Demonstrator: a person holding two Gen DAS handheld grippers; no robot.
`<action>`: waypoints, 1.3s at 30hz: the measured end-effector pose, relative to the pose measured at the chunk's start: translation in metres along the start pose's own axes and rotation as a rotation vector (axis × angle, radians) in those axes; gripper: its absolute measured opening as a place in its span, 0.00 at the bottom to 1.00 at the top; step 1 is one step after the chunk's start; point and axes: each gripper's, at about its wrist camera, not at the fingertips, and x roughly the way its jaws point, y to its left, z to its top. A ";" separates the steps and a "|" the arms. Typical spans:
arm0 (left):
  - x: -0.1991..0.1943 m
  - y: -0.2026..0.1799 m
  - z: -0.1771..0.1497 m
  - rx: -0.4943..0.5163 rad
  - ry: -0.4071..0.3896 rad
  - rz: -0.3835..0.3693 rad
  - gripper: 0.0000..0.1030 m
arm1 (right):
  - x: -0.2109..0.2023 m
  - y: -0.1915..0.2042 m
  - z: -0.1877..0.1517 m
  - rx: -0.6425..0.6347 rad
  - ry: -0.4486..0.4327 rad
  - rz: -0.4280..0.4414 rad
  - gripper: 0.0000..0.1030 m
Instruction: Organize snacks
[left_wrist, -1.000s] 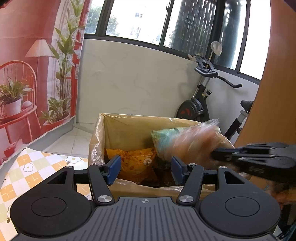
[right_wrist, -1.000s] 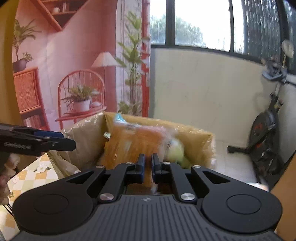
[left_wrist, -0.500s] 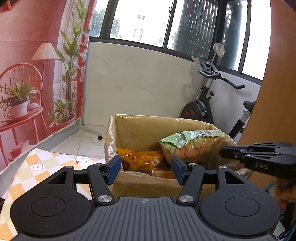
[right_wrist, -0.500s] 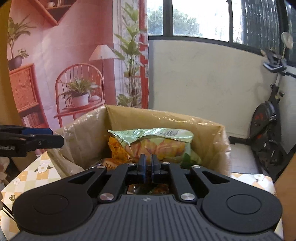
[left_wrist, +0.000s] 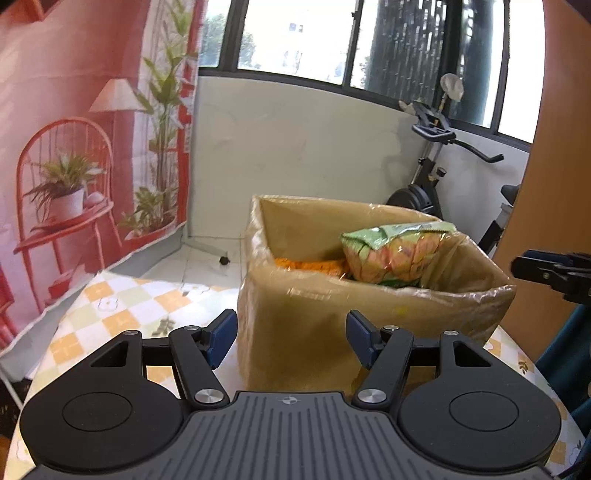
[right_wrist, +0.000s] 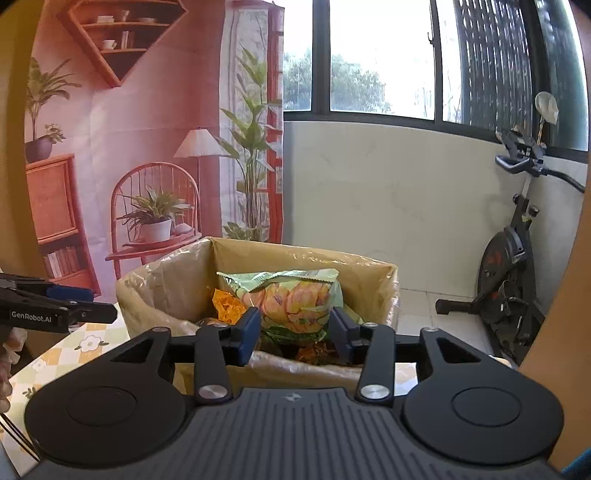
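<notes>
A cardboard box (left_wrist: 369, 317) lined with clear plastic stands on the table. A green and orange snack bag (left_wrist: 395, 254) lies on top inside it, leaning on the right wall, with an orange snack pack (left_wrist: 310, 264) beneath. My left gripper (left_wrist: 291, 336) hangs in front of the box's near wall, its jaws opening with nothing between them. My right gripper (right_wrist: 294, 328) is just short of the box rim (right_wrist: 303, 251), its jaws opening. The snack bag (right_wrist: 291, 299) lies free beyond its pads. Each gripper shows at the edge of the other's view.
A checkered cloth (left_wrist: 110, 314) covers the table to the left of the box. An exercise bike (right_wrist: 509, 288) stands on the floor behind, at the right. A printed red backdrop (left_wrist: 74, 147) hangs on the left, and a wooden panel (left_wrist: 554, 184) rises on the right.
The right gripper carried the green snack bag into the box, let it go, opened and drew back. The left gripper also backed away from the box and opened a little wider.
</notes>
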 end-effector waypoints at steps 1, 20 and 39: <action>-0.002 0.001 -0.002 -0.008 0.003 0.002 0.66 | -0.002 -0.001 -0.002 0.004 0.000 -0.002 0.45; -0.010 -0.014 -0.068 -0.058 0.113 -0.020 0.66 | -0.018 -0.025 -0.087 0.083 0.104 -0.018 0.45; 0.020 -0.036 -0.134 -0.075 0.308 -0.070 0.66 | -0.010 -0.042 -0.155 0.188 0.237 -0.038 0.45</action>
